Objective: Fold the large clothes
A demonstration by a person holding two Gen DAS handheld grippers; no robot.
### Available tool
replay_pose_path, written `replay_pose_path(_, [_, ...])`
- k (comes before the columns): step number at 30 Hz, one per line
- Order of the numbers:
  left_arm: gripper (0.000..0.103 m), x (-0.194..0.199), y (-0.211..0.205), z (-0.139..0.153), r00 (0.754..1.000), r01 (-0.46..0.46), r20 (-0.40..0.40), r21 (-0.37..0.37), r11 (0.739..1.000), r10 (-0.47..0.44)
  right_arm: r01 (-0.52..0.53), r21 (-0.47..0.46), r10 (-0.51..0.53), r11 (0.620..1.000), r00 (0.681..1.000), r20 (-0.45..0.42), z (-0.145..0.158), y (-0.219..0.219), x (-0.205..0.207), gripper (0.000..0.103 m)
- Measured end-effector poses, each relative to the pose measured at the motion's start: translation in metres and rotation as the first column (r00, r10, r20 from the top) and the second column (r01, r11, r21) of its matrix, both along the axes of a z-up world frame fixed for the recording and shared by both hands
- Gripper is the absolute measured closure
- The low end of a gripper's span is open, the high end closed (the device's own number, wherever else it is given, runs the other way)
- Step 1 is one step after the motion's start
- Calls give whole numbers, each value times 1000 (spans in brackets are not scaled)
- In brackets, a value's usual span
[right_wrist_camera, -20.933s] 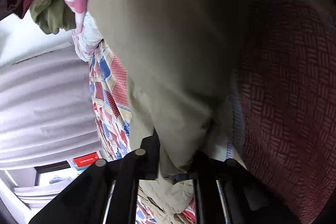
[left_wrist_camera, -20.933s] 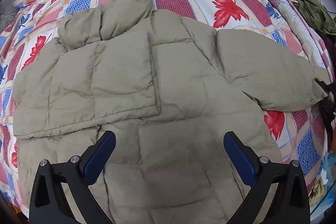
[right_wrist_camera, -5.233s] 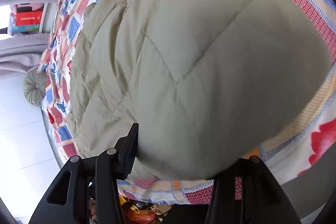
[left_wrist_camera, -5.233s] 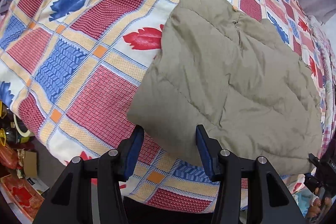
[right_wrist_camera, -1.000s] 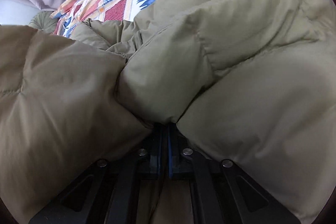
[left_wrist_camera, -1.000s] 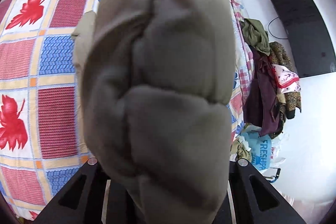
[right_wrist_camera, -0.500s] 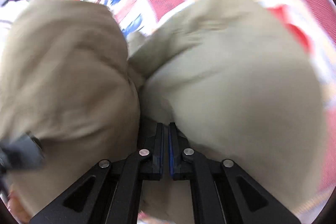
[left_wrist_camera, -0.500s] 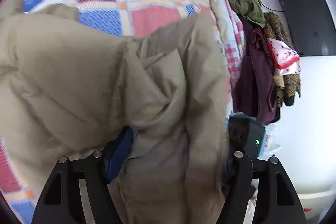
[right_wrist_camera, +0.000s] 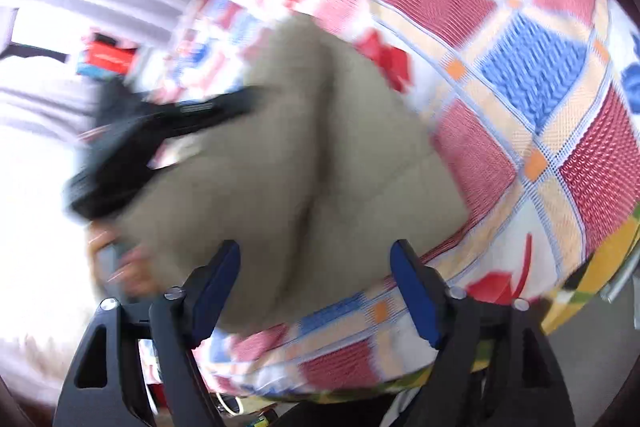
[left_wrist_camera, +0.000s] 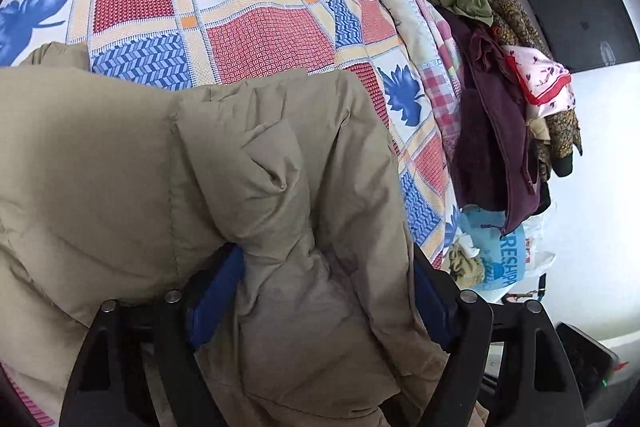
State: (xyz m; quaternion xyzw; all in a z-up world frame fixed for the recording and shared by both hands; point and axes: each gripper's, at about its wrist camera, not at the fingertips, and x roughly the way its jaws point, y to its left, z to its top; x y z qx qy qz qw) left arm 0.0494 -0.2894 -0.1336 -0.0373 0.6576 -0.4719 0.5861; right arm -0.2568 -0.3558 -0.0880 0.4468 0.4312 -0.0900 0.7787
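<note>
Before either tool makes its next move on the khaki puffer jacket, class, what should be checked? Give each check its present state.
1. Left tool free of the khaki puffer jacket: not ok. Its jaws are opening, but bunched fabric still sits between them.
2. Right tool free of the jacket: ok. Its jaws are opening and nothing sits between them; the jacket lies beyond.
3. Jacket fully on the patchwork bedspread: cannot tell; its near part is hidden by the left tool.
4. Fold neat and flat: not ok; the top layer is puckered and creased.
5. Pile of other clothes at the bed's edge apart from the jacket: ok.
</note>
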Motion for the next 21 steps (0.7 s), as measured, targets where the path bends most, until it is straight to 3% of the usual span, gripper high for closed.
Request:
replay_pose_path(3, [22, 0, 0, 14, 999, 14, 43, 10, 1000, -14, -99, -41, 101, 994, 995, 26, 23, 22, 3, 22])
replay_pose_path(5, [22, 3, 10, 35, 994, -6, 111, -24, 1000, 8, -134, -75, 137, 988, 990, 30, 26, 31, 11, 22])
replay_pose_path(7, [22, 8, 28, 55, 974, -51, 220, -38, 998, 58, -128, -122, 128, 984, 992, -5, 20, 32, 34, 22])
replay_pose_path(8, [22, 13, 43, 64, 951, -94, 292, -34, 995, 100, -112, -143, 111, 983, 994, -19, 16, 30, 42, 23])
replay_pose_path(9, [22, 18, 56, 69, 930, -135, 342, -30, 990, 137, -93, -164, 89, 982, 996, -30, 14, 32, 52, 33])
replay_pose_path(10, [22, 24, 71, 71, 906, -182, 386, -20, 983, 176, -70, -192, 64, 979, 997, -42, 11, 31, 58, 79])
replay_pose_path(11, [22, 30, 85, 69, 885, -224, 416, -7, 974, 207, -67, -215, 56, 974, 997, -59, 12, 29, 65, 89])
replay_pose_path(13, [22, 44, 106, 55, 864, -292, 444, 53, 955, 239, -38, -260, 16, 965, 996, -86, 11, 22, 65, 90])
replay_pose_path(16, [22, 57, 116, 26, 867, -336, 428, 118, 935, 257, -23, -247, -5, 969, 994, -112, 8, 15, 53, 90])
replay_pose_path(21, [22, 49, 82, 6, 855, -299, 479, 144, 943, 197, 17, -216, -47, 976, 990, -134, -7, 5, 41, 90])
